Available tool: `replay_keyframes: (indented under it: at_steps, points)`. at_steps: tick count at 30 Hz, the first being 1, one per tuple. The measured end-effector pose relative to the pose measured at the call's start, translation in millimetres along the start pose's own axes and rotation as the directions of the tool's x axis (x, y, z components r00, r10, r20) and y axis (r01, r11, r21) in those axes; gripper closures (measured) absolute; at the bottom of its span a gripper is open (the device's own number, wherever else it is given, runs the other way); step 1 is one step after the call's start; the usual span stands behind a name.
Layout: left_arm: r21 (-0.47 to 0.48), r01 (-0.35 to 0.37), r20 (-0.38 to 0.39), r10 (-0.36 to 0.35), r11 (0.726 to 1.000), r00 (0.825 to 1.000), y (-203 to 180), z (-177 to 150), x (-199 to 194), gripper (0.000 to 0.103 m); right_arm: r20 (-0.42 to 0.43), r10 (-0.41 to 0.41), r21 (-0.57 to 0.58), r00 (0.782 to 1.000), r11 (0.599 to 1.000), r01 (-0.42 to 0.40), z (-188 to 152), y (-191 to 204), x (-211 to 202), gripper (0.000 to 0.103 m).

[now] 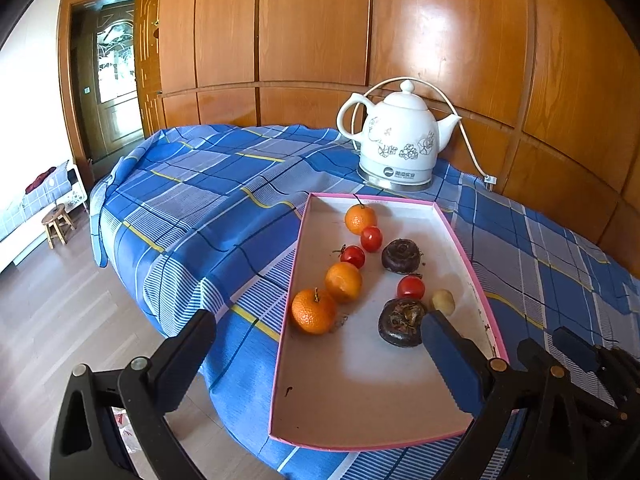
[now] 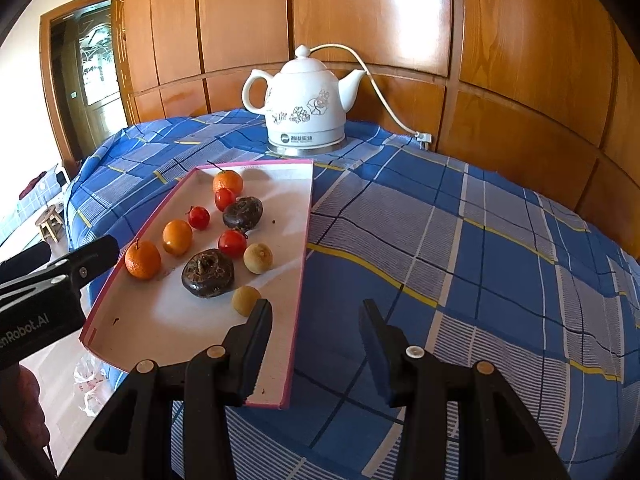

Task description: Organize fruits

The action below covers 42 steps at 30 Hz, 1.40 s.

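Orange tangerine nearest the tray front looks light, soft; take it across the middle. Left gripper and right gripper stand apart, empty.

The tray holds three oranges, three tomatoes, two water chestnuts and two longans; one kettle stands above it in the frame.

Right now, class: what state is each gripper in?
Left gripper: open, holding nothing, jaws wide over the tray's near end.
Right gripper: open, holding nothing, jaws astride the tray's right rim.
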State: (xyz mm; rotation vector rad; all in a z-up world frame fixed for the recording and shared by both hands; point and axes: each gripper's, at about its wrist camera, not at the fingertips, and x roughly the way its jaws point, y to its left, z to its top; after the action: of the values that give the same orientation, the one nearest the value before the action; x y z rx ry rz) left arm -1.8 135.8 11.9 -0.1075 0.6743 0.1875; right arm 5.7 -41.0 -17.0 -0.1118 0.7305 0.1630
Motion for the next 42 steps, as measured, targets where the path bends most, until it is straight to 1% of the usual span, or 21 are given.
replay_keyframes:
  at_steps: [24,42]
  points:
    - [0.014,-0.007,0.010,0.007,1.000,1.000,-2.7,-1.5,-1.7,0.000,0.012,0.000,0.000,1.000,1.000,0.000,-0.7,0.2,-2.1,0.057]
    - [0.021,0.001,0.011,-0.001,1.000,1.000,-4.2,-2.0,-3.9,0.000,0.018,-0.001,-0.001,1.000,1.000,0.001,0.2,1.2,-3.8,0.057]
